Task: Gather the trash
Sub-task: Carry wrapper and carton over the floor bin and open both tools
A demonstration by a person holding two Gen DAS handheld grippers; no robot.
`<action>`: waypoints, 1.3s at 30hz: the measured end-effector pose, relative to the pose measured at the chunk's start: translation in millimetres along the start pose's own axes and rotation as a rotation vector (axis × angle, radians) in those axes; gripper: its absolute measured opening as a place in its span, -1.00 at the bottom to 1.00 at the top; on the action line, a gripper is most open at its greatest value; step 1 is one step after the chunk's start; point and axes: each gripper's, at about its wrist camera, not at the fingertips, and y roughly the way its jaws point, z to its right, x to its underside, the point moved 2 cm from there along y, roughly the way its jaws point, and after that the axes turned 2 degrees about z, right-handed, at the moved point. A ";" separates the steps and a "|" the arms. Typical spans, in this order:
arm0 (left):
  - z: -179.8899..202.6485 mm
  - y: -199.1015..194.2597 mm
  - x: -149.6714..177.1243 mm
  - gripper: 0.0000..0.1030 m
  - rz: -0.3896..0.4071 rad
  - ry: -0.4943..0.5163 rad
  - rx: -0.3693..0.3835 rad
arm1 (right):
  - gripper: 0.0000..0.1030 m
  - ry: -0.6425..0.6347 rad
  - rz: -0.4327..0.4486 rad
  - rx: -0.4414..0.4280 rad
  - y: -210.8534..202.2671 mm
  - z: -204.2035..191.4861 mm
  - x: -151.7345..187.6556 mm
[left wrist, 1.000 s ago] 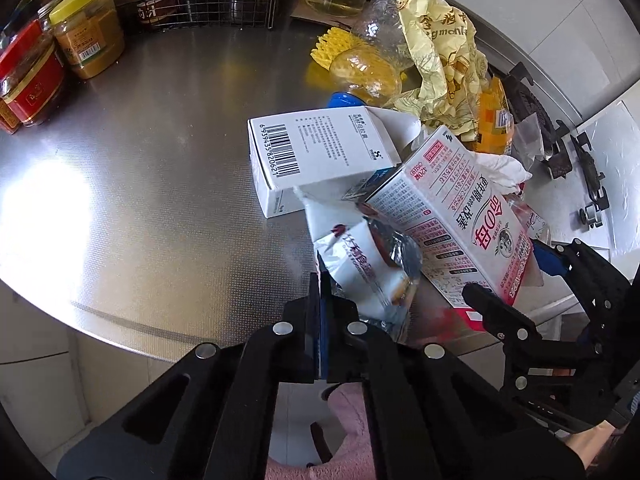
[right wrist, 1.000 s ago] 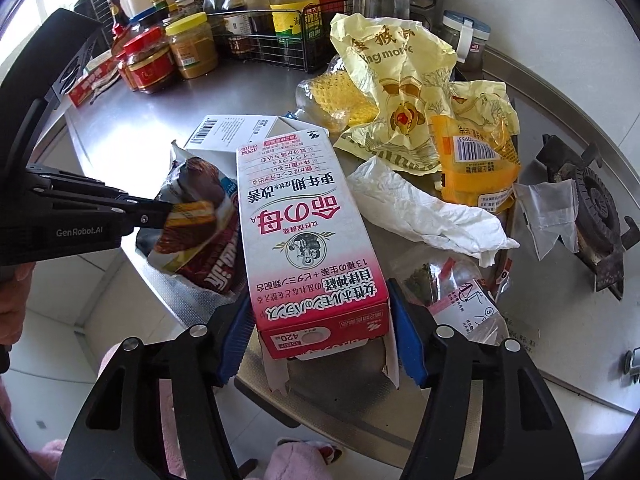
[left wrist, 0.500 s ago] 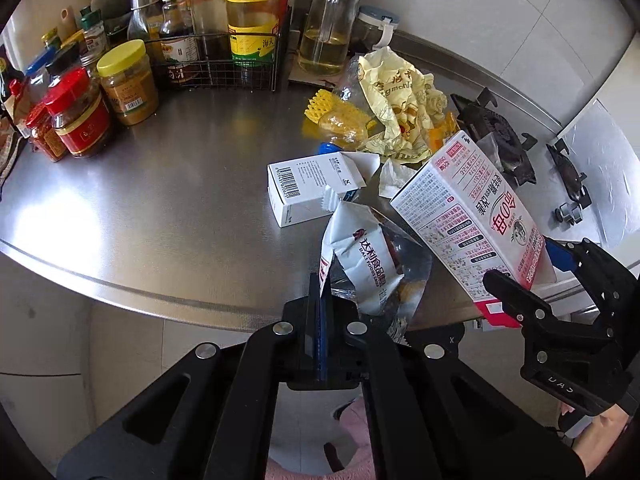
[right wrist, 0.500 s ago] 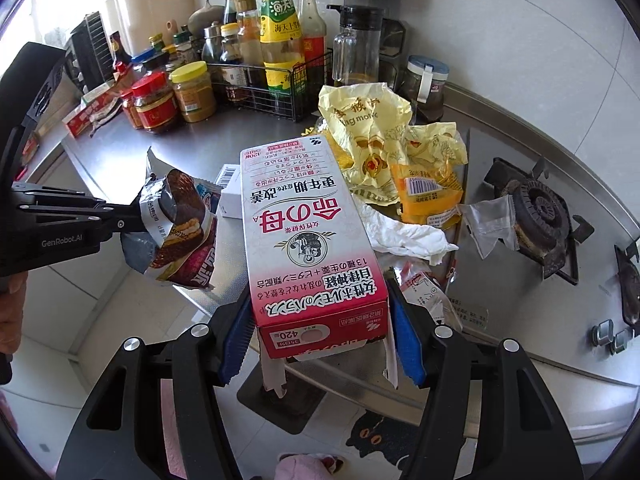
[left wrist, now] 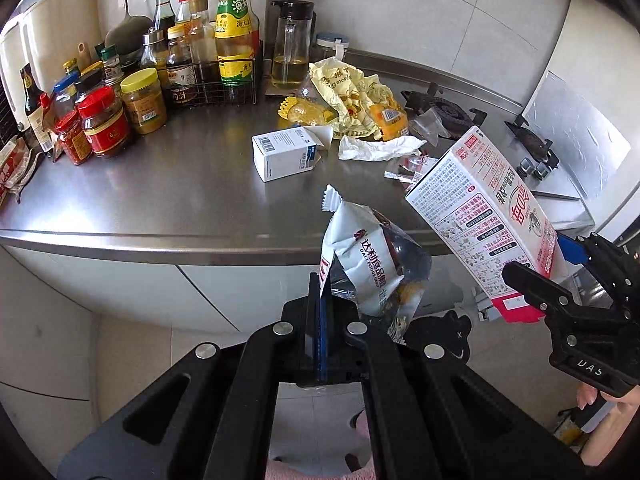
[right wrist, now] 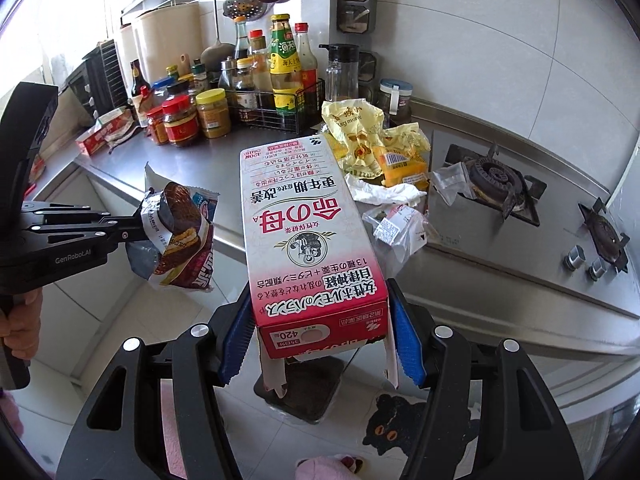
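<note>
While both clear the counter edge, left hand-held gripper pinches wrapper, right clamps carton.

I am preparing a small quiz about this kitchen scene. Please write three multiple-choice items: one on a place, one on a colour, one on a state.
1. Where is the white barcode box?
A. on the steel counter
B. on the floor
C. in the wire rack

2. What colour is the lid of the jar of yellow paste?
A. blue
B. yellow
C. black

3. How is the pink-and-white carton held?
A. lying on the stove
B. between the right gripper's jaws
C. by a bare hand

Key: 1 A, it lies on the counter; 2 B, the lid is yellow; 3 B, the blue pads press on its sides.
</note>
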 end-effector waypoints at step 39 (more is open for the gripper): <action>-36.2 393.7 236.8 -1.00 -0.359 -0.034 -0.095 | 0.22 0.528 -0.632 -0.025 363.4 26.8 333.1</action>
